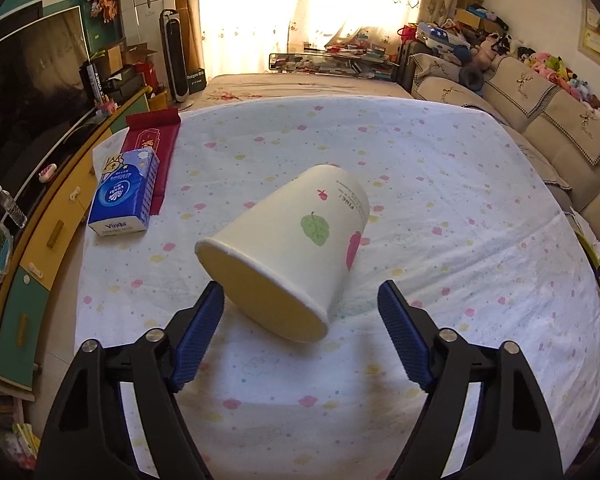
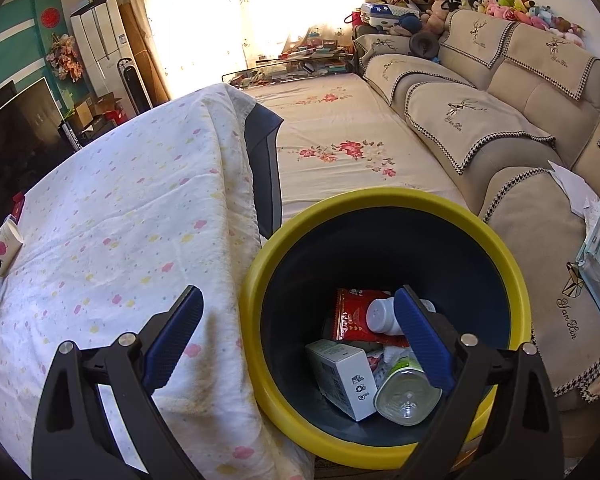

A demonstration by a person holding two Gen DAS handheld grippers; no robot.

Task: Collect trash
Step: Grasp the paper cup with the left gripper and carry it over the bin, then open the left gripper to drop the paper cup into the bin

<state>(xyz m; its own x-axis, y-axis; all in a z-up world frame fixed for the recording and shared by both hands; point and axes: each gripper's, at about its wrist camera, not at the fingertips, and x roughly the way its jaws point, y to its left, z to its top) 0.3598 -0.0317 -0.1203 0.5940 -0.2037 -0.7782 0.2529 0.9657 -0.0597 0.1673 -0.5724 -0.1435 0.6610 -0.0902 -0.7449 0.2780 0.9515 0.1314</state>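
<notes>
A white paper cup [image 1: 300,240] with a green leaf and pink prints lies on its side on the dotted tablecloth [image 1: 440,200], its open mouth towards me. My left gripper [image 1: 300,286] is open around the mouth end. The left pad is close to the rim and the right pad stands clear of it. In the right wrist view the same cup [image 2: 4,246] shows at the far left edge. My right gripper [image 2: 298,292] hangs open and empty above the yellow-rimmed dark bin [image 2: 252,280], which holds a red packet [image 2: 352,316], a white bottle [image 2: 380,314], a white box [image 2: 340,380] and a clear bottle [image 2: 404,392].
A blue tissue pack [image 1: 124,192] and a red flat box [image 1: 152,140] lie at the table's left side. A TV cabinet [image 1: 40,240] runs along the left. The bin stands against the table's right edge, with a beige sofa [image 2: 500,120] beyond it.
</notes>
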